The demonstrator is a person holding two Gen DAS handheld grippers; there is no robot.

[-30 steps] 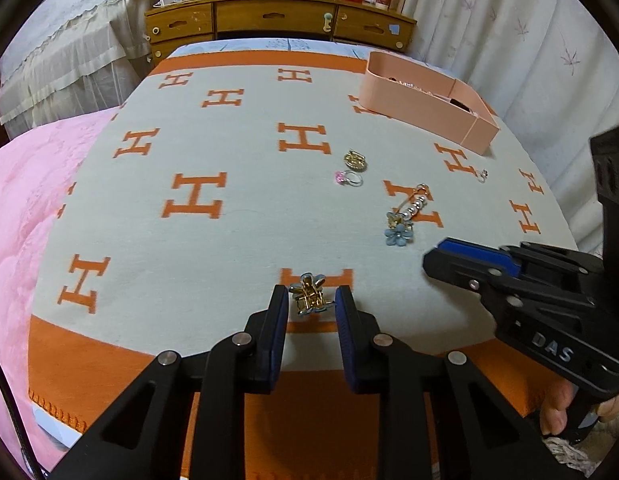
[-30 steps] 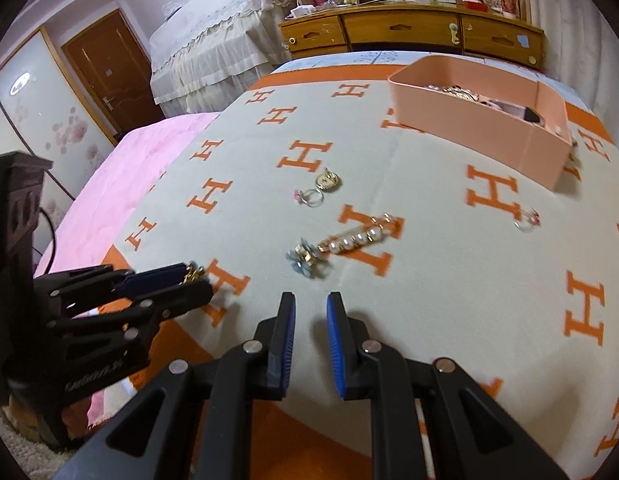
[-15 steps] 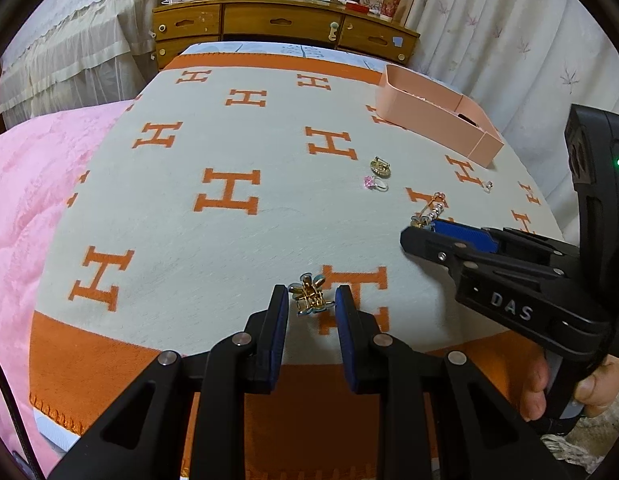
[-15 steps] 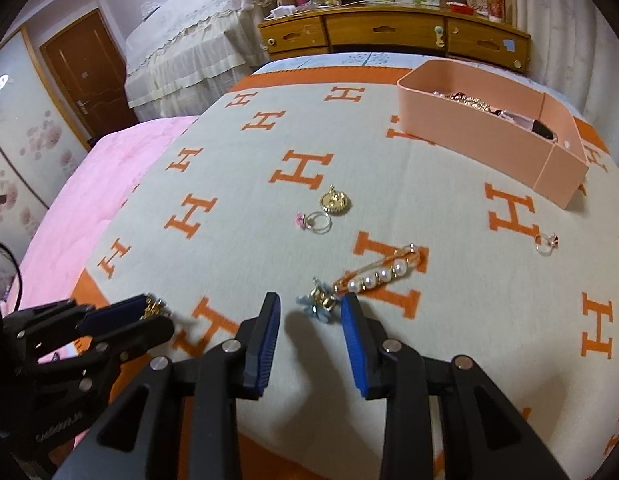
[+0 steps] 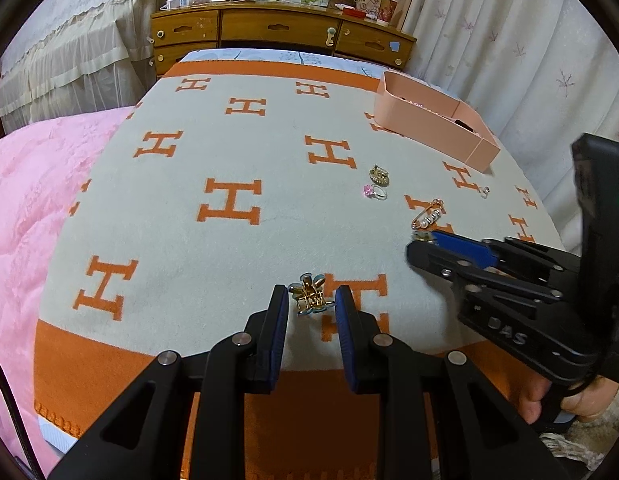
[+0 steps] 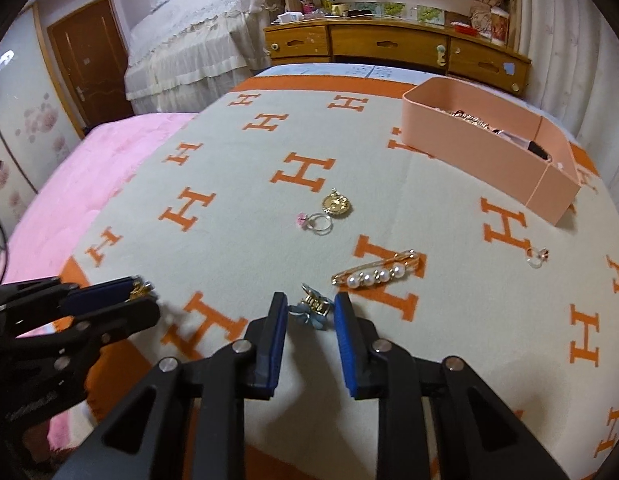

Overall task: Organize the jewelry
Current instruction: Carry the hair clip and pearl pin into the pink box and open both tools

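Observation:
My left gripper (image 5: pixel 311 300) is open, its fingertips either side of a small gold and blue flower clip (image 5: pixel 309 299) on the blanket. My right gripper (image 6: pixel 311 308) is open around a blue flower clip (image 6: pixel 314 309). Beyond it lie a gold pearl pin (image 6: pixel 375 274), a pink-stone ring (image 6: pixel 316 223), a gold round pendant (image 6: pixel 336 205) and a small red-stone ring (image 6: pixel 535 257). A peach jewelry box (image 6: pixel 485 148) holding several pieces stands at the far right. The right gripper also shows in the left wrist view (image 5: pixel 421 246).
A cream blanket with orange H marks (image 5: pixel 229 208) covers the bed, with a pink quilt (image 5: pixel 25 200) on the left. A wooden dresser (image 5: pixel 277 36) stands behind, and curtains (image 5: pixel 509 60) hang at the right.
The right gripper opened wider and moved forward so the blue flower clip sits between its fingers. The left gripper stayed around the gold clip and opened slightly.

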